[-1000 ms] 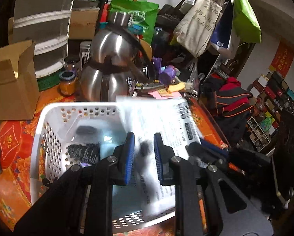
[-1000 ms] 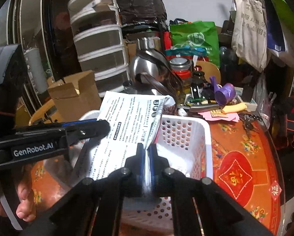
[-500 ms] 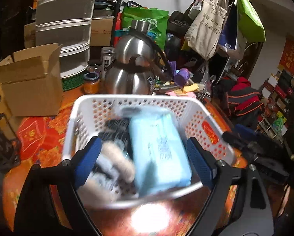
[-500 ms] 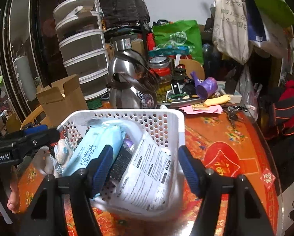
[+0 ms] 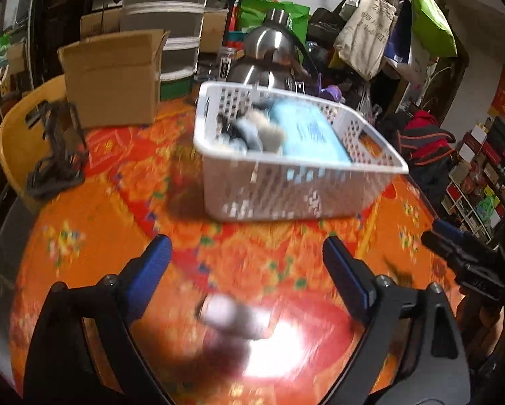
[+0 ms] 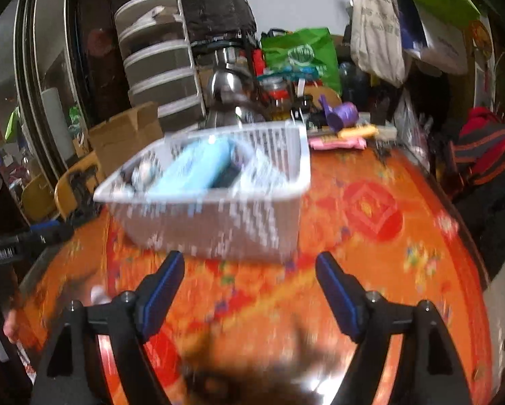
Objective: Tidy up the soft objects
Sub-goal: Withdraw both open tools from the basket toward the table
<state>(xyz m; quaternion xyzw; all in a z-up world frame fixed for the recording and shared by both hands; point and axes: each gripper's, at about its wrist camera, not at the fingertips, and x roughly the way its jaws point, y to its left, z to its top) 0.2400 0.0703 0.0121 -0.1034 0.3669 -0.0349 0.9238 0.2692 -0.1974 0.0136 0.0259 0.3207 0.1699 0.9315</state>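
A white perforated basket [image 5: 296, 185] stands on the orange-red table; it also shows in the right wrist view [image 6: 218, 226]. Inside lie a light blue soft pack [image 5: 309, 131] [image 6: 198, 165] and grey-white soft items [image 5: 259, 131]. A blurred grey-white roll [image 5: 232, 314] lies on the table between the fingers of my left gripper [image 5: 247, 260], which is open and empty. My right gripper [image 6: 250, 276] is open and empty, a short way in front of the basket. The right gripper also shows at the right edge of the left wrist view [image 5: 468, 260].
A cardboard box [image 5: 114, 77] stands at the back left beside grey stacked drawers [image 5: 171, 23]. A steel kettle [image 5: 269, 54] and clutter sit behind the basket. A black folded object [image 5: 56, 148] lies on a yellow chair. Bags [image 6: 377, 23] hang at the back right.
Both grippers have pulled back from the basket toward the table's near edge and stay open. One second ago the right was shut on a printed plastic package, which now lies in the basket.
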